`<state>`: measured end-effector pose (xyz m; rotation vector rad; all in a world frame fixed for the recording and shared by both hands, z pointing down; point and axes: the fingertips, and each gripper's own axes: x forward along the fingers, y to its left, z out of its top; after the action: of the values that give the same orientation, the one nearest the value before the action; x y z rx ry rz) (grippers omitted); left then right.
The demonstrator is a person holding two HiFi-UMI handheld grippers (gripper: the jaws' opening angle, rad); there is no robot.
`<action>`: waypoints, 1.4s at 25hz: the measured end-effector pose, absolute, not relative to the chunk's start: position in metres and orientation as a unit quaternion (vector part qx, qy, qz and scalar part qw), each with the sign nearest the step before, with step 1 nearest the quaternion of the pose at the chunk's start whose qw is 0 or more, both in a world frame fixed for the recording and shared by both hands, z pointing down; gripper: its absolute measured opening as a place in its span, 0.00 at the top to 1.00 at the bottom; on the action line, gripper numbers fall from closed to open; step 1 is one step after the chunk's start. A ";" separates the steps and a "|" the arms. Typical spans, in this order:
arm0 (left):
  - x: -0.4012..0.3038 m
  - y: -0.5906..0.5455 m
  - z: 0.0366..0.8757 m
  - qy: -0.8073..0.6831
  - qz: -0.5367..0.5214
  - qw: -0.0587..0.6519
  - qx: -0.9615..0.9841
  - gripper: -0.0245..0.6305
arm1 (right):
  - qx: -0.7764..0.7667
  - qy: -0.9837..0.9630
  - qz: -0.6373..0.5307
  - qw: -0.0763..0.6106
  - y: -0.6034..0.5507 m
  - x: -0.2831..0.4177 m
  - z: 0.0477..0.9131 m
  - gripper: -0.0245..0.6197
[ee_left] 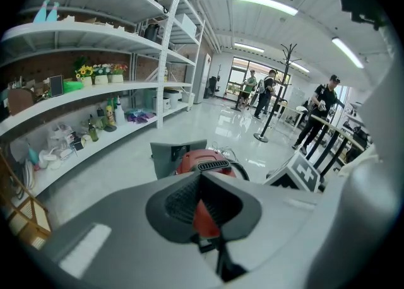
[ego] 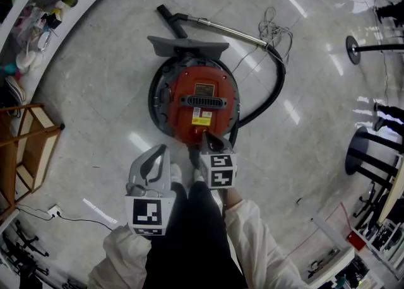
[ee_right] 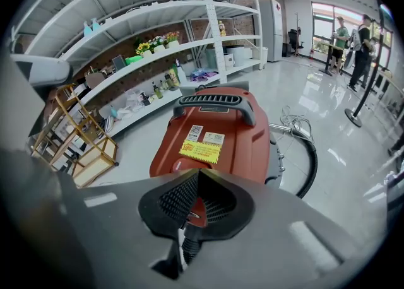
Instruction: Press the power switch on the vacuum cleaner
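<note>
Looking down in the head view, the round red plastic vacuum cleaner (ego: 201, 101) stands on the glossy pale floor (ego: 95, 92). The right tongs (ego: 207, 135) hang over its near edge, probably to push there, and the left tongs (ego: 160, 149) wait just left of them. In the left gripper view, ribbed dark pads (ee_left: 180, 199) meet with nothing between. In the right gripper view, the tongs are also pressed together and empty, making one blunt tip above the smooth shell. I cannot see the power switch clearly.

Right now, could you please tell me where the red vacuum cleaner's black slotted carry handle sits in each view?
Head view: black slotted carry handle, just above picture centre.
Left gripper view: just below centre.
Right gripper view: just above centre.
Shared landmark: the red vacuum cleaner body carrying it.
</note>
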<state>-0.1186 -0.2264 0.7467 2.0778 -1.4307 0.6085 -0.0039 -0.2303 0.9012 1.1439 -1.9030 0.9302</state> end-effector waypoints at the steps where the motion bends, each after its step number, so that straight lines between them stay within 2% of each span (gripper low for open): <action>1: -0.119 -0.226 0.746 -0.531 0.226 0.269 0.771 0.96 | 0.443 -0.738 0.360 0.360 -0.230 -0.004 0.901 0.96; 19: -0.121 -0.205 0.733 -0.545 0.224 0.256 0.766 0.96 | 0.440 -0.737 0.354 0.371 -0.224 0.003 0.897 0.96; 35: -0.099 -0.199 0.680 -0.539 0.215 0.215 0.785 0.96 | 0.460 -0.751 0.330 0.340 -0.233 0.027 0.827 0.96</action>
<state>-0.0990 -0.1988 0.6796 2.1777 -1.4949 0.5973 0.0267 -0.2329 0.8267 1.1962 -1.9543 0.8592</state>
